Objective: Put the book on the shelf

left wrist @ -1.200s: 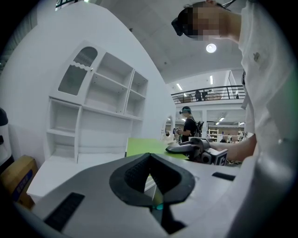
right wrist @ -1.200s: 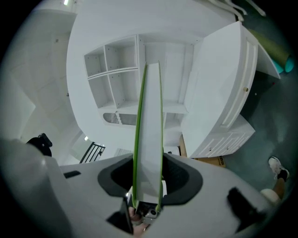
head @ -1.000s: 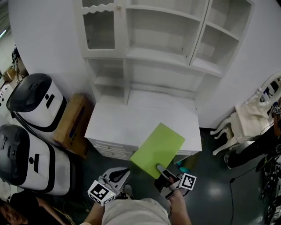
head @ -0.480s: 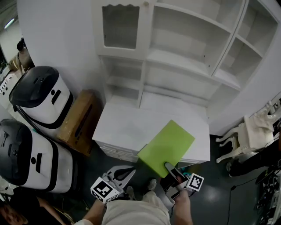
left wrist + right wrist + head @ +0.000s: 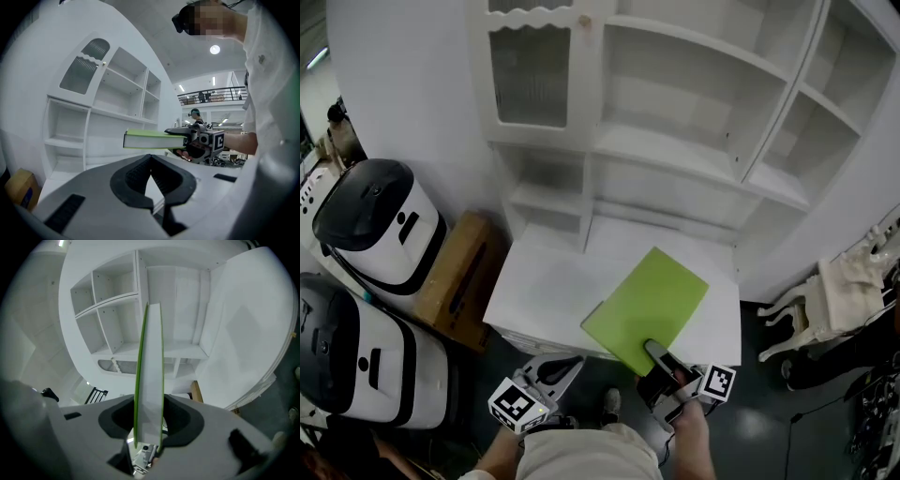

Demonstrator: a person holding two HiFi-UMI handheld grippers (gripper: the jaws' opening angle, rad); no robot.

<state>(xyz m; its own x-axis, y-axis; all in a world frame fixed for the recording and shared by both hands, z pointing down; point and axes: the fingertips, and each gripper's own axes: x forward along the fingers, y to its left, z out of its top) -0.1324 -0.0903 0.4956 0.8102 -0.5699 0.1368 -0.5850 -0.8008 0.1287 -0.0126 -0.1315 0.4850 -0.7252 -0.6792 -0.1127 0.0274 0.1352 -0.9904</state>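
1 green book (image 5: 649,305) in right hand-held gripper (image 5: 657,357)

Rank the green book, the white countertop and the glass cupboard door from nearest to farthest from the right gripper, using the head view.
1. green book: clamped in the right gripper.
2. white countertop: just beyond the gripper, beneath the book.
3. glass cupboard door: high up, at the upper left.
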